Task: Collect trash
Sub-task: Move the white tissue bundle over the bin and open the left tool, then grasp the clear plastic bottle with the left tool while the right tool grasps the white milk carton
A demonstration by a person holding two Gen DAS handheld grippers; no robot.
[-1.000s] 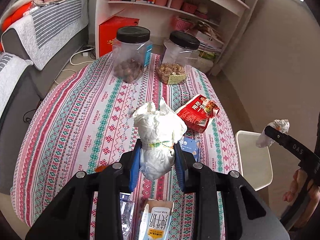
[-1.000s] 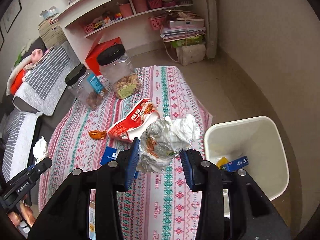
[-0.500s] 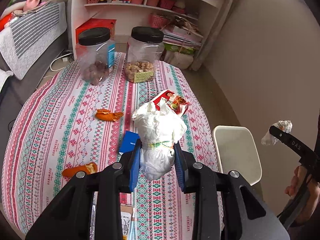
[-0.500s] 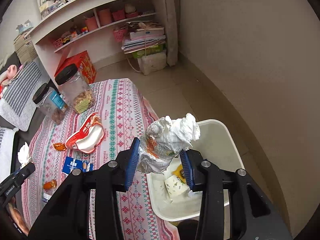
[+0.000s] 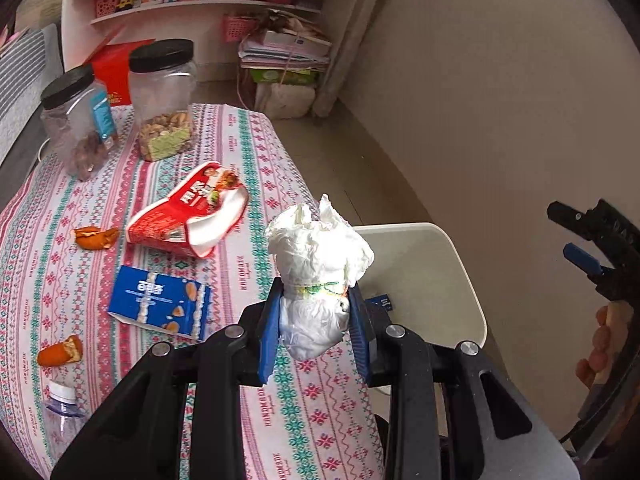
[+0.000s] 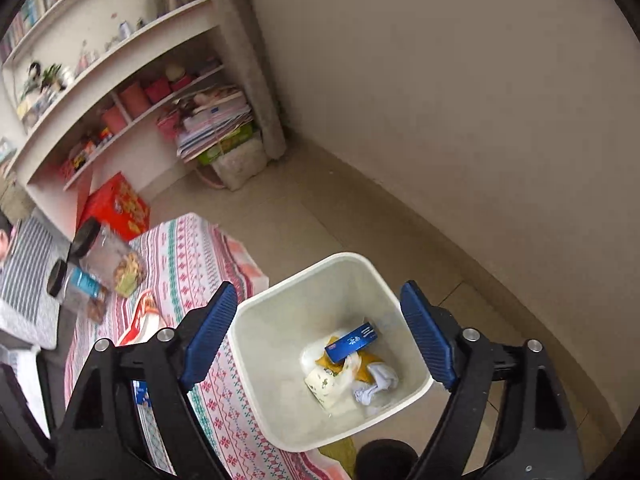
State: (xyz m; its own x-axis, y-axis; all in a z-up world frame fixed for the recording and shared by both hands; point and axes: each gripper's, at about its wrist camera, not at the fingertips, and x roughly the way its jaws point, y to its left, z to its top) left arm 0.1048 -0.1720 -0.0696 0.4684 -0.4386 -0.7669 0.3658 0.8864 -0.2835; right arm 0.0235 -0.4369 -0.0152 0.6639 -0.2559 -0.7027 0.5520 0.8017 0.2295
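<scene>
My left gripper (image 5: 316, 308) is shut on a crumpled white paper wad (image 5: 320, 264), held above the table's right edge near the white trash bin (image 5: 460, 264). My right gripper (image 6: 320, 336) is open and empty, directly above the bin (image 6: 280, 360); it also shows at the right of the left wrist view (image 5: 576, 236). Inside the bin lie a crumpled white wad (image 6: 376, 384), a blue box (image 6: 352, 342) and other trash. On the table lie a red snack bag (image 5: 188, 216), a blue box (image 5: 160, 302), orange peels (image 5: 94, 236) and a plastic bottle (image 5: 60, 412).
Two black-lidded jars (image 5: 164, 96) stand at the far end of the patterned tablecloth (image 5: 248, 152). A white shelf unit (image 6: 120, 80) and a red box (image 6: 116, 204) stand behind. The wall (image 6: 440, 120) runs close to the bin's right.
My right gripper opened over the bin and its paper wad dropped in. My left gripper moved right toward the bin, still holding its wad.
</scene>
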